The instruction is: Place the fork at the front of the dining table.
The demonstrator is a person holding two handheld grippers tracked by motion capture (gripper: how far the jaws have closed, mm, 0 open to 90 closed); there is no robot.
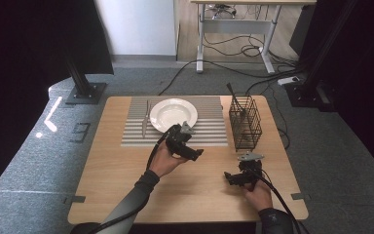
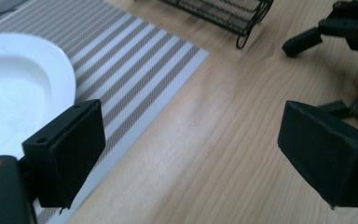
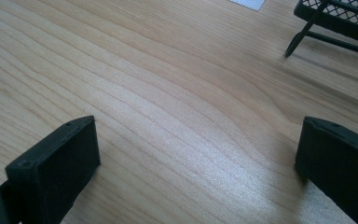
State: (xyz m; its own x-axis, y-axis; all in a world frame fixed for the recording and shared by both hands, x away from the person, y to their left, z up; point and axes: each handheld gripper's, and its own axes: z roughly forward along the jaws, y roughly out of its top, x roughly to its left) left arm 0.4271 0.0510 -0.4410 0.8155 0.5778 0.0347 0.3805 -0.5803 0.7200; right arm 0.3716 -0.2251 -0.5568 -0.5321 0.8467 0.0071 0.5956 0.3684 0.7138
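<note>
My left gripper (image 1: 193, 152) hangs above the bare wood just near of the striped placemat (image 1: 209, 127), jaws wide apart and nothing between them. In the left gripper view the pads frame empty table (image 2: 223, 140), so no grip on anything.

The white plate (image 1: 173, 114) sits centred on the placemat, just far-left of that gripper, and a knife (image 1: 145, 122) lies flat along the plate's left side, blade pointing far, laid like a place setting. A black wire caddy (image 1: 245, 122) stands upright at the right end of the placemat with one dark utensil (image 1: 234, 97) leaning out of it. I take that as the stock I draw from, and I'd guess the plate's right side gets the next piece.

My right gripper (image 1: 230, 178) rests low near the table's near-right edge, jaws spread wide over bare wood, empty. Parked there it keeps out of the left hand's way; the caddy's foot (image 3: 292, 46) shows just beyond it.
</note>
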